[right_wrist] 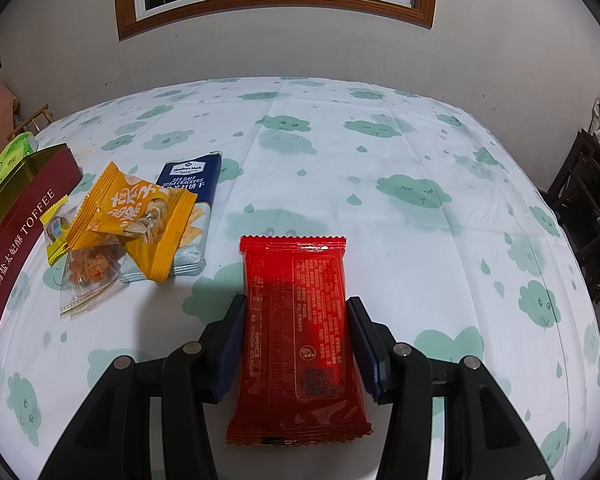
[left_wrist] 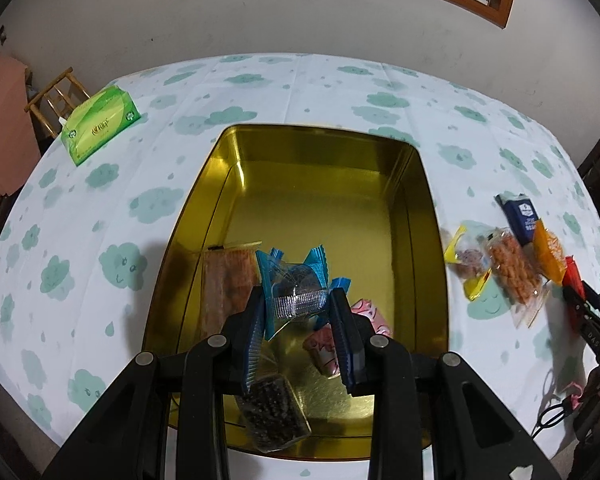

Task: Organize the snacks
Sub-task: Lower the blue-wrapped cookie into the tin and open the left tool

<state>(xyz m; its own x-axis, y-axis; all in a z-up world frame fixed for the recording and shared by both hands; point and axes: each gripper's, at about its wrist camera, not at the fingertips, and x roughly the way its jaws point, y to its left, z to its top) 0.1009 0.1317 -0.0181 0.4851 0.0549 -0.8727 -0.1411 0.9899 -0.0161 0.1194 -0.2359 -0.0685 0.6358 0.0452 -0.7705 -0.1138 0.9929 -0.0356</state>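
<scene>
Left wrist view: left gripper is clenching the blue-wrapped snack between its fingers, hanging over the gold tin. I'd be lowering before letting go. Right gripper is straddling the red packet, grip unclear.

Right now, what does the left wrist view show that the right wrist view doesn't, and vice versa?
Left wrist only: the gold tin's inside, snacks already lying in it, and the left gripper shut on a clear blue-edged packet.

Right wrist only: the tin's red TOFFEE side and the red packet's printed face between the right gripper's fingers.

Both: the cloud tablecloth, green tissue pack, navy cracker pack, orange packet.
</scene>
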